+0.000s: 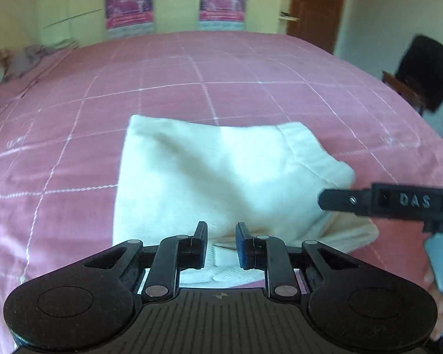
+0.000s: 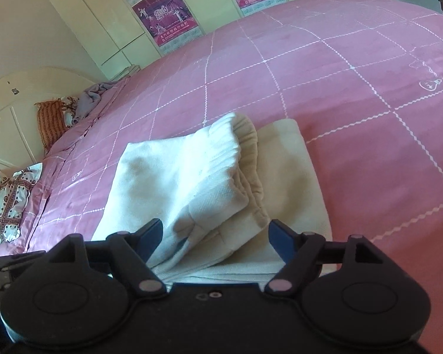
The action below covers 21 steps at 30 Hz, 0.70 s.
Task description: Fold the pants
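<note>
Your right gripper (image 2: 215, 236) stood wide apart over the folded pants (image 2: 198, 177), gripping nothing; your left gripper (image 1: 221, 243), nearly together and empty, sat nearer their front edge.

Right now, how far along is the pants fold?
Done: the white pants lie on the pink bedspread as a compact multi-layer bundle.
In hand: nothing gripped. The right gripper stands open around the near edge, pads clear of the cloth. The left gripper is nearly closed, with no cloth pinched.
Left: the elastic waistband end humps up unevenly; it probably wants flattening or squaring.
</note>
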Motion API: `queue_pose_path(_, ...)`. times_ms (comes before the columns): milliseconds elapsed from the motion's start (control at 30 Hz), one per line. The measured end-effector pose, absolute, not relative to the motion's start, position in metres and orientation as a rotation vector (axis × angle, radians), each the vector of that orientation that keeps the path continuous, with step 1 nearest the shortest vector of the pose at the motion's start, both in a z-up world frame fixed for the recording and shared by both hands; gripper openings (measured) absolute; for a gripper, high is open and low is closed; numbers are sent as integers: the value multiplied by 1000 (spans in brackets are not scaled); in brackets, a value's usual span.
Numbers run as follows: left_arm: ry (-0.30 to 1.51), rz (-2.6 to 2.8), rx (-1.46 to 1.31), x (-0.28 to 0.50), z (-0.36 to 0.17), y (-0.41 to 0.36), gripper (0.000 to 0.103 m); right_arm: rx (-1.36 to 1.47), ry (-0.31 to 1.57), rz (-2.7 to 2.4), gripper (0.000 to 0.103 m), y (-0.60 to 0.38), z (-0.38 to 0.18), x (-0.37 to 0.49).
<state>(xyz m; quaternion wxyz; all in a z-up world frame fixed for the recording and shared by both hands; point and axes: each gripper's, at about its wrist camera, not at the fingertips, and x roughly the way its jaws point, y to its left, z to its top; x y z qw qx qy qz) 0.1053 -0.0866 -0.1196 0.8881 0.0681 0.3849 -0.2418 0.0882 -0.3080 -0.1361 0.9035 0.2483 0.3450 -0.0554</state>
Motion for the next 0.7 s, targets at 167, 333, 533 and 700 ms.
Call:
queue_pose_path(167, 951, -406, -75, 140, -146, -60, 21, 640, 743, -137, 84, -314, -146, 96)
queue_pose_path(333, 993, -379, -152, 149, -170, -55, 23, 707, 781, -172, 70, -316, -158, 104)
queue_pose_path(533, 974, -383, -137, 157, -167, -57, 23, 714, 775, -229, 48, -307, -165, 109)
queue_pose_path(700, 952, -384, -118, 153, -164, -57, 23, 727, 781, -272, 54, -305, -168, 117)
